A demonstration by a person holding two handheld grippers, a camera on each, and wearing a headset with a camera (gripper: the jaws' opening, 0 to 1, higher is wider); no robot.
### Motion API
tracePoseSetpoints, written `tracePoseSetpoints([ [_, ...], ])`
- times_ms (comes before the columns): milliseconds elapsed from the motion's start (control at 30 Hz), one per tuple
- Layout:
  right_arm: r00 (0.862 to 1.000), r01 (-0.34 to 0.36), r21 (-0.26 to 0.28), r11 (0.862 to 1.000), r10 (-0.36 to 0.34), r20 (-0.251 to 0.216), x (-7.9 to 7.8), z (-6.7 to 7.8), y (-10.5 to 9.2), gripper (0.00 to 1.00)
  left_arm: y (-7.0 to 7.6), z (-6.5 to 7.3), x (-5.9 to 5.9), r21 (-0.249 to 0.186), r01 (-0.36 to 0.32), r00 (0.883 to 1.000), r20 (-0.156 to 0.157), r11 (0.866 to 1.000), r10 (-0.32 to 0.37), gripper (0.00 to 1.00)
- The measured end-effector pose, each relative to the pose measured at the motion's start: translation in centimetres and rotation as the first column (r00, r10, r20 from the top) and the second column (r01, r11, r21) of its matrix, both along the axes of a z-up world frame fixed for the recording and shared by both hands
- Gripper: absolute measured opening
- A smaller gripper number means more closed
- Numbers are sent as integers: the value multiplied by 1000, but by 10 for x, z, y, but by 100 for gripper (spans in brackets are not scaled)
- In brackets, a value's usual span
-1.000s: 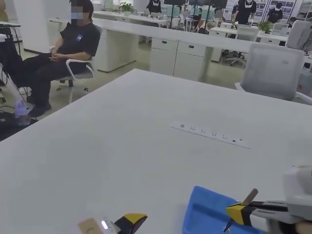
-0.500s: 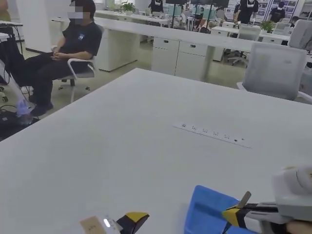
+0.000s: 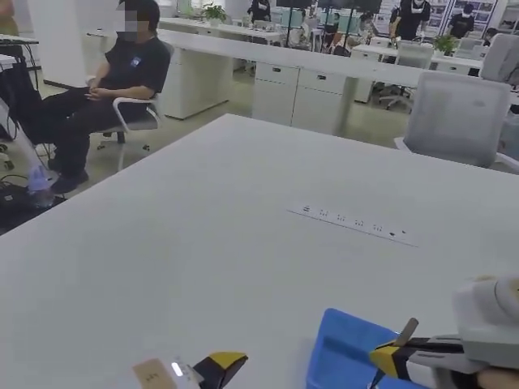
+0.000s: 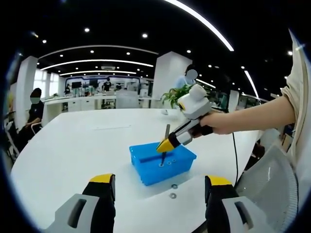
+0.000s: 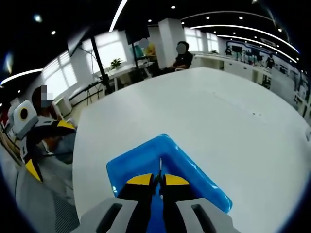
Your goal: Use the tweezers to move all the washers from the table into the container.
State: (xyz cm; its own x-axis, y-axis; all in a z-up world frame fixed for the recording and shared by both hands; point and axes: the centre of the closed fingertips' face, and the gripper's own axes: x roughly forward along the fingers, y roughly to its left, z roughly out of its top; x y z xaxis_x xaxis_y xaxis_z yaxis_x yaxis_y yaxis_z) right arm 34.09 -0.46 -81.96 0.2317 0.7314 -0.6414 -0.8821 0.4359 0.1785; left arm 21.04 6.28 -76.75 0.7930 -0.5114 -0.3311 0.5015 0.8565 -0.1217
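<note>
A blue container (image 3: pixel 345 352) sits at the near edge of the white table (image 3: pixel 243 243). My right gripper (image 3: pixel 389 356) is shut on the tweezers (image 3: pixel 408 331) and holds them over the container. In the right gripper view the thin tweezers (image 5: pixel 160 165) stick out from the shut gripper (image 5: pixel 157 179) above the container (image 5: pixel 141 162). The left gripper view shows the container (image 4: pixel 150 170) with several washers (image 4: pixel 167 163) inside and the right gripper (image 4: pixel 167 144) above it. Two washers (image 4: pixel 173 186) lie on the table in front. My left gripper (image 4: pixel 160 184) stands open with nothing in it.
A power strip (image 3: pixel 353 223) is set into the table beyond the container. A grey chair (image 3: pixel 454 113) stands at the far edge. A person (image 3: pixel 105 81) sits on a chair off to the left, away from the table.
The right gripper with the tweezers edged slightly left and down over the container a second ago, then held still. The left gripper has not moved.
</note>
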Motion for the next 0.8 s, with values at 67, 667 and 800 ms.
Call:
tracePoseSetpoints([
  [67, 1000, -1, 15, 1000, 0, 12, -2, 8, -1, 4, 0, -1, 0, 3, 1, 1000, -2, 1000, -1, 76],
  [667, 1000, -3, 152, 988, 0, 24, -41, 61, 4, 3, -2, -1, -1, 0, 11, 1000, -5, 1000, -11, 75],
  [800, 1000, -9, 177, 984, 7, 9, -51, 65, 7, 3, -2, -1, -1, 2, 13, 1000, -8, 1000, -13, 75],
])
